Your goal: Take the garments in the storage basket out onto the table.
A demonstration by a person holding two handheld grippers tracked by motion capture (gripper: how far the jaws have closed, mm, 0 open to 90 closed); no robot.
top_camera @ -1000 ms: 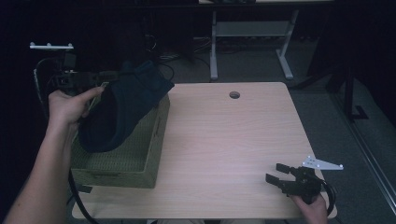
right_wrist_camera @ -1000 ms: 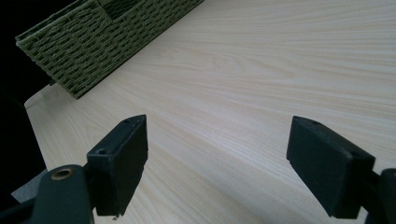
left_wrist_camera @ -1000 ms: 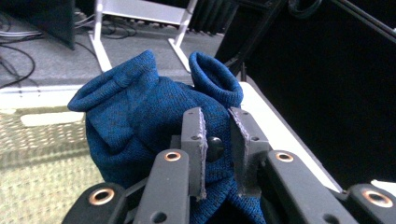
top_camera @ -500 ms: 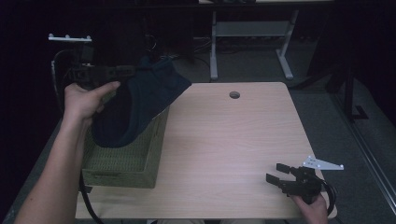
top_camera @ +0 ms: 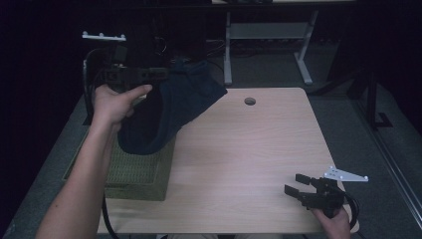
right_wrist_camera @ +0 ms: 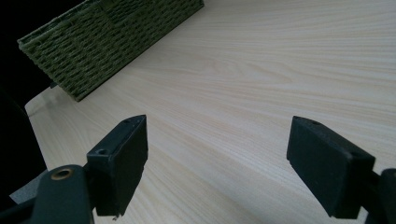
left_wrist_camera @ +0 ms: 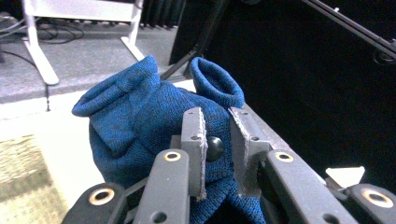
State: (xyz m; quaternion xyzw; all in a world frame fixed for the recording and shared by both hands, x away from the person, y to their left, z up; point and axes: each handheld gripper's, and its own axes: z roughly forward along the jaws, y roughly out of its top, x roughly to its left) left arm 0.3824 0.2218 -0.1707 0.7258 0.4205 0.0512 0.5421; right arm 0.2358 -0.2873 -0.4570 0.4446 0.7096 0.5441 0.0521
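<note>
A dark blue knitted garment [top_camera: 169, 112] hangs from my left gripper [top_camera: 166, 74], which is shut on its upper edge above the basket's far end. In the left gripper view the two pads pinch the blue knit [left_wrist_camera: 135, 121], and my left gripper [left_wrist_camera: 217, 121] has a folded cuff just beyond it. The garment's lower end still droops into the green woven basket [top_camera: 139, 174] at the table's left side. My right gripper [top_camera: 293, 184] rests low near the table's front right corner. It is open in the right gripper view [right_wrist_camera: 217, 140], with nothing between its jaws.
The light wooden table [top_camera: 249, 149] has a round cable hole [top_camera: 250, 101] near its far edge. The basket's woven wall [right_wrist_camera: 107, 37] lies far ahead of the right gripper. A white desk frame [top_camera: 268, 35] stands on the floor behind the table.
The left hand has risen and moved away from the person and to the right, drawing the blue garment farther out of the basket. The right gripper has stayed put.
</note>
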